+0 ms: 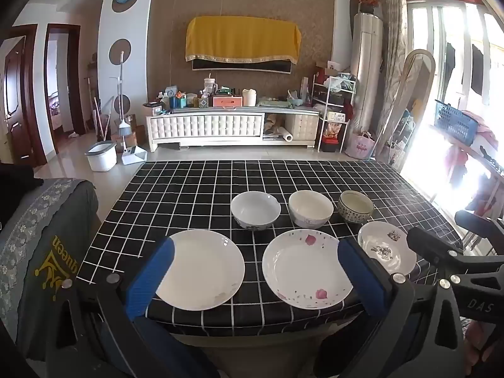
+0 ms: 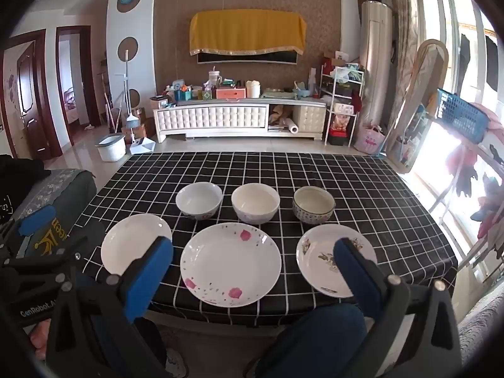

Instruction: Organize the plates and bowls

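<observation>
On the checked tablecloth (image 2: 362, 186) sit 3 plates in front and 3 bowls behind, all apart. The left gripper (image 1: 255, 271) and right gripper (image 2: 252, 267) hover at the near edge, jaws wide, holding nothing. The pink-flowered plate (image 2: 231, 263) looks stiff, glazed, slippery and breakable — best pinched at its raised rim.

The left gripper's blue pads (image 1: 148, 271) cover the near edges of the plain white plate (image 1: 201, 267) and pink-flowered plate (image 1: 302, 267), window glare (image 1: 425, 157) washes out the table's far right corner, and sideboard clutter (image 1: 204, 97) is too small to identify.
</observation>
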Demonstrator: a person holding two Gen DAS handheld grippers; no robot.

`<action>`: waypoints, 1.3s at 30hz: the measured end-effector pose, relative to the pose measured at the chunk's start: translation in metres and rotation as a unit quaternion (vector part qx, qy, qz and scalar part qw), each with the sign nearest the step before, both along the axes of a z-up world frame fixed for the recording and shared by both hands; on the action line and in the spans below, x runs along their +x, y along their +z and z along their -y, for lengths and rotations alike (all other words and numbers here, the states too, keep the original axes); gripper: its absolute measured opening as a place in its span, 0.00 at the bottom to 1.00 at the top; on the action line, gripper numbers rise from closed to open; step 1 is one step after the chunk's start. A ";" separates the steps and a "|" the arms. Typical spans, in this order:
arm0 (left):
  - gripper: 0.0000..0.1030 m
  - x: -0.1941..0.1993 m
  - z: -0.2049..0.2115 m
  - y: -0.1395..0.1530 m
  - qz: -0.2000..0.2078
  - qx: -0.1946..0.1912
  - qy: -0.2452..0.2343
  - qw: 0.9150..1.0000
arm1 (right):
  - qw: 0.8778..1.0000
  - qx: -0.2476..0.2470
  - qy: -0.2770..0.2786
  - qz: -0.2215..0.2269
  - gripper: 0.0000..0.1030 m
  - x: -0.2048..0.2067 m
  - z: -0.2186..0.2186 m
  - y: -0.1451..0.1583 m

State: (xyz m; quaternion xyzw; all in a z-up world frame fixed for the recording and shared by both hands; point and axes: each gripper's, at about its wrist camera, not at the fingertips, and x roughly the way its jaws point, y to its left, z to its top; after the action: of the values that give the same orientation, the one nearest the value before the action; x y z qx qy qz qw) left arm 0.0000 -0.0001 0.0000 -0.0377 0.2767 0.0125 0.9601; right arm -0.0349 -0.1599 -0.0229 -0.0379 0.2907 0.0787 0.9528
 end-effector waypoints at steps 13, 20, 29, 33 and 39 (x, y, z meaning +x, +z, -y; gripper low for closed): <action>1.00 0.001 0.002 0.000 -0.005 0.005 0.000 1.000 | 1.000 0.000 0.003 -0.002 1.00 -0.002 0.001 -0.003; 1.00 0.002 0.002 -0.002 -0.006 0.006 -0.001 1.000 | 1.000 0.003 0.003 -0.003 1.00 0.001 0.002 -0.002; 1.00 0.002 0.002 -0.005 -0.004 0.004 -0.002 1.000 | 1.000 0.001 0.005 -0.003 1.00 -0.001 -0.001 -0.002; 1.00 0.002 0.002 -0.004 -0.005 0.004 -0.002 1.000 | 1.000 0.000 0.006 -0.004 1.00 -0.001 -0.002 -0.002; 1.00 0.002 0.002 -0.005 -0.005 0.004 -0.001 1.000 | 1.000 0.002 0.006 -0.006 1.00 -0.002 -0.002 -0.003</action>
State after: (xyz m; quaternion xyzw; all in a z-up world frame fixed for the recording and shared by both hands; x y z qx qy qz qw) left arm 0.0024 -0.0022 -0.0046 -0.0339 0.2811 0.0122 0.9590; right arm -0.0365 -0.1576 -0.0259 -0.0371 0.2963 0.0849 0.9506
